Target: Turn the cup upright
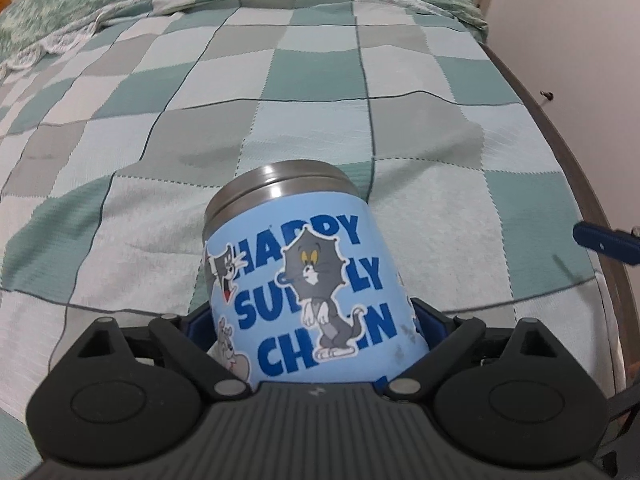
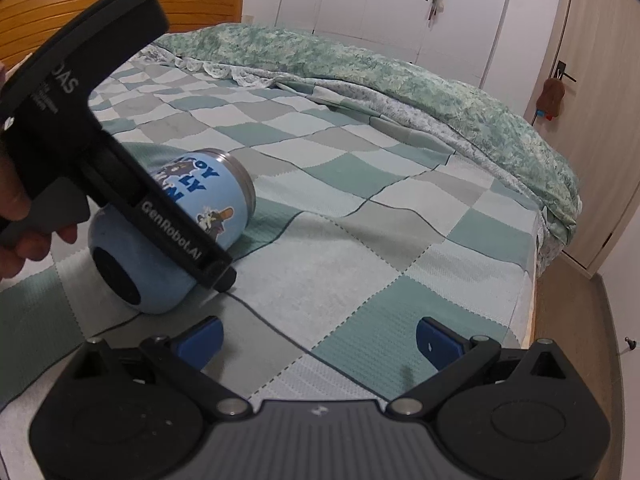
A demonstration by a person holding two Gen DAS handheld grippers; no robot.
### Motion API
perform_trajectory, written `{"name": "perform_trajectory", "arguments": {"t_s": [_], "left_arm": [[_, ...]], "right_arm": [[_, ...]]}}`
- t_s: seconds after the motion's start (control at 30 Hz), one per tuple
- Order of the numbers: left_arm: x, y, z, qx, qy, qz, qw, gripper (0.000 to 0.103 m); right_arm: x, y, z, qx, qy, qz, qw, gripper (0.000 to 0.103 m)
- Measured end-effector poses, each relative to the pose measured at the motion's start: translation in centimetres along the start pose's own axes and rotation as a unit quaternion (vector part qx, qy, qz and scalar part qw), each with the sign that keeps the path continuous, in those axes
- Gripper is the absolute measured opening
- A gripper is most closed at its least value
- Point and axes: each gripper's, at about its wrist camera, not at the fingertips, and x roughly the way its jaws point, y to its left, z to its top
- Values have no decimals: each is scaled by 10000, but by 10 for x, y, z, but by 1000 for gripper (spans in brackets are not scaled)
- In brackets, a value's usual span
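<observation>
Left wrist view shows the left gripper clamped around the light-blue cartoon-printed steel cup, which lies on its side on the green-and-grey checked bed. Its steel rim apparently points away from the gripper. The right gripper hovers nearby, jaws wide and holding nothing.

Bed w/ checked green blanket, wood headboard, white wardrobe, wood floor.
</observation>
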Motion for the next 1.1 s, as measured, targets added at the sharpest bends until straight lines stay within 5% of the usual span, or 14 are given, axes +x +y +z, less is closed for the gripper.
{"name": "perform_trajectory", "arguments": {"t_s": [0.73,1.1], "left_arm": [[-95,-17,-47,599,-442,-614,9953,86],[-185,0,-112,797,-505,-861,9918,86]], "right_arm": [[-104,46,4,-134,-234,-323,9991,102],[-181,111,-1,-261,-160,-369,9989,102]]}}
